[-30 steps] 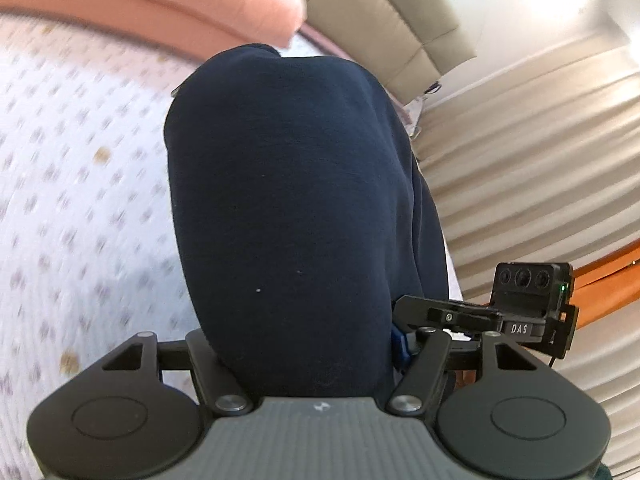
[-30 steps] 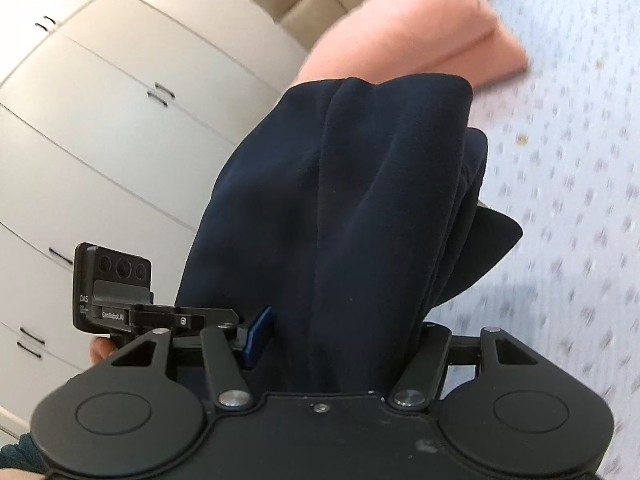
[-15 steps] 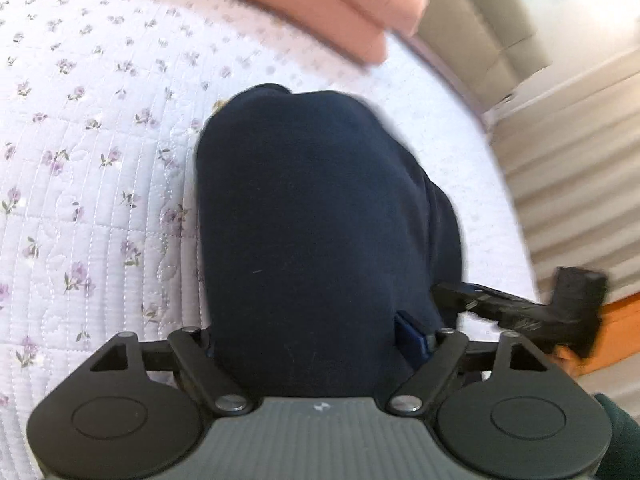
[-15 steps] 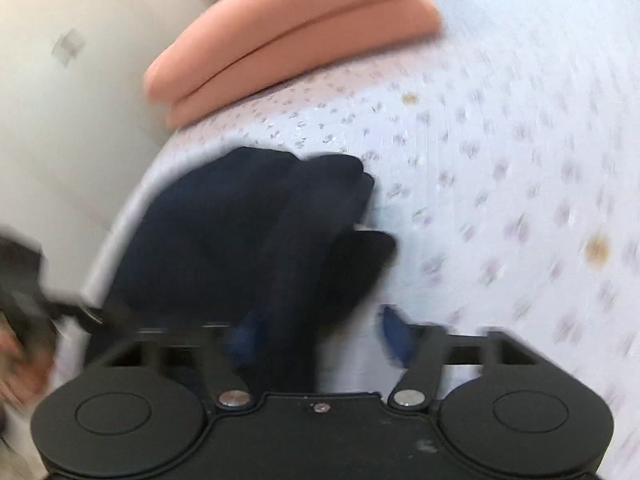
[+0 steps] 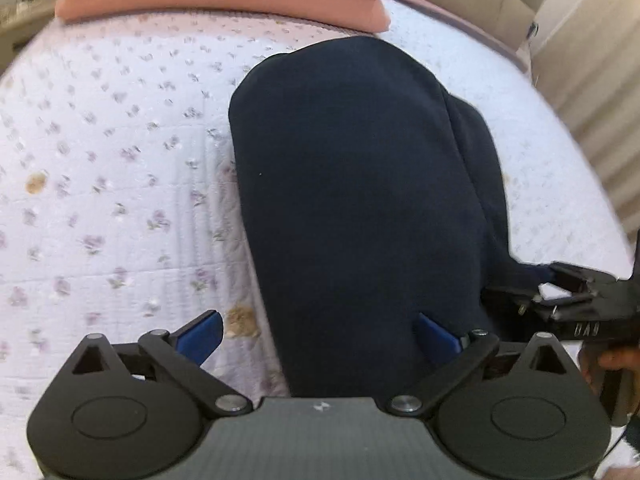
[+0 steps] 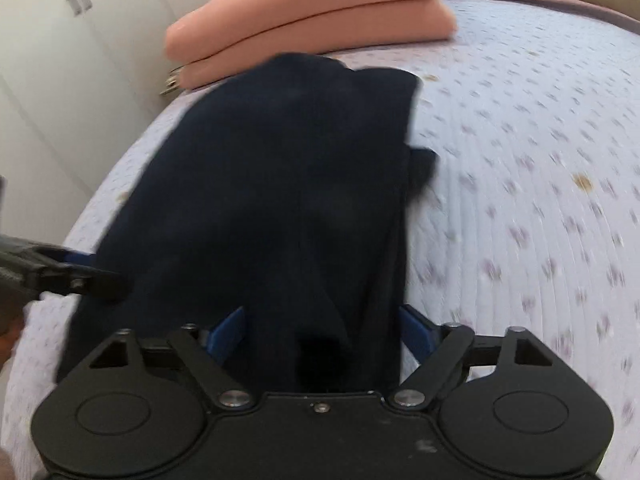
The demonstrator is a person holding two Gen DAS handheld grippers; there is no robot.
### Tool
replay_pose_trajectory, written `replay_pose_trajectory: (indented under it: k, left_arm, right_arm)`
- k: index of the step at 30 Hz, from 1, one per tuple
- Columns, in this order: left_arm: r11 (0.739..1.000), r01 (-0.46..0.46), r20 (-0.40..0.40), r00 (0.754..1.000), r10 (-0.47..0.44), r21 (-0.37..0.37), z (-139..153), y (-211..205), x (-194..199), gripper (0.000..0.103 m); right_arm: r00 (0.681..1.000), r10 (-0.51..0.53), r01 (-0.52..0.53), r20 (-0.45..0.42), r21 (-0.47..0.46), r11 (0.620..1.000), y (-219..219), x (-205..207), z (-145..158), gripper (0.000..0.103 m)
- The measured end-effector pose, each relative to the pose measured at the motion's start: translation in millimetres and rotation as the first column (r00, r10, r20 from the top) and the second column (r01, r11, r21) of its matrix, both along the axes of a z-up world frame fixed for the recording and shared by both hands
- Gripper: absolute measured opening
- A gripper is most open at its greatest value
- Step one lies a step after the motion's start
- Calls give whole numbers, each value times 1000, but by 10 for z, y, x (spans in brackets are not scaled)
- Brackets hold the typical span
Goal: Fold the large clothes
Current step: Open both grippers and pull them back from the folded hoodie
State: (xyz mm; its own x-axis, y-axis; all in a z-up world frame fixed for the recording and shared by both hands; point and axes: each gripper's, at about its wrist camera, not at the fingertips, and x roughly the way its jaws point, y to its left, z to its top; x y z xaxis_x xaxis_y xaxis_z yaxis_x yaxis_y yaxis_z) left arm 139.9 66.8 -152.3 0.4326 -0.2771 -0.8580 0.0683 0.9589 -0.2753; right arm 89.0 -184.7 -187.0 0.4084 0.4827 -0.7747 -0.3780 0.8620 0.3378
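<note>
Left wrist view: navy garment (image 5: pixel 360 200) lay folded on bed (image 5: pixel 120 200). My left gripper (image 5: pixel 316 332) fingers stood wide, holding nothing; right gripper (image 6: pixel 320 328) fingers likewise parted around near edge. Cloth judged soft, floppy, fairly thick; best pinched at near corners.

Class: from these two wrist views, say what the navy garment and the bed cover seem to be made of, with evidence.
Navy garment: probably soft matte knit or fleece; no sheen, rounded drape. Bed cover: apparently quilted cotton, matte; stitched lines, printed purple flowers.
</note>
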Motion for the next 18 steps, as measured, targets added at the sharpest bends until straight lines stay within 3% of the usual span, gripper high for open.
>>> replay_pose_trajectory:
  k: [3, 9, 11, 13, 18]
  left_arm:
    - [1000, -6, -32, 999, 7, 29, 24, -53, -134, 103]
    - [996, -37, -146, 988, 49, 80, 100, 4, -284, 102]
    - [991, -8, -125, 992, 25, 133, 306, -33, -391, 99]
    - [990, -6, -91, 996, 19, 143, 495, -74, -394, 100]
    - [990, -15, 0, 1000, 16, 138, 950, -206, -491, 103]
  right_arm:
    - [1000, -20, 20, 3, 22, 1000, -218, -84, -69, 103]
    - [995, -78, 66, -62, -175, 982, -280, -258, 317, 103]
    - [985, -131, 106, -111, -213, 971, -283, -262, 588, 103]
    - [983, -119, 89, -137, -205, 975, -273, -291, 882, 103]
    - [998, 3, -13, -58, -168, 986, -99, -558, 1553, 103]
